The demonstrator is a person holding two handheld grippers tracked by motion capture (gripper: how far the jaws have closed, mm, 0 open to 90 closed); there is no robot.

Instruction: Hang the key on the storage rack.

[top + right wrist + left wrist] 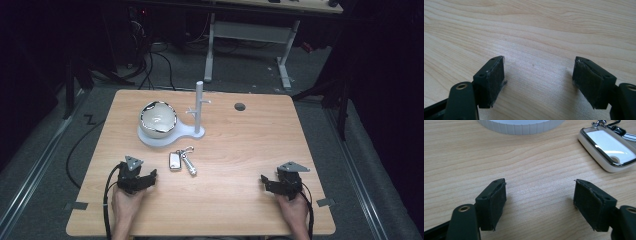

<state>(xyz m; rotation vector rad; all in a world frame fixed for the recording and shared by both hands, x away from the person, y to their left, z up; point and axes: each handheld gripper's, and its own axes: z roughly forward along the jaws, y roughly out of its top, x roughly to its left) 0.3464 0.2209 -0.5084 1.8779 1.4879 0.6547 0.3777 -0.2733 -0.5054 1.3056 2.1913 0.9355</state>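
Note:
A white key fob [174, 160] on a ring with a small silver cylinder [189, 164] lies mid-table. Behind it a white stand [152, 138] carries a white bowl [158, 119] and an upright post [198, 107] with short pegs. My left gripper [150, 176] rests low at the front left, open, with bare wood between its jaws. In the left gripper view the key fob [607, 147] lies ahead to the right and the stand's rim [521, 127] runs along the top. My right gripper [264, 181] sits at the front right, open over bare table [536, 50].
A round cable hole [240, 106] sits in the table's far right part. Tape tabs mark the front corners [76, 205]. Cables trail from both grippers past the front edge. A white desk frame [250, 35] stands on the floor beyond the table.

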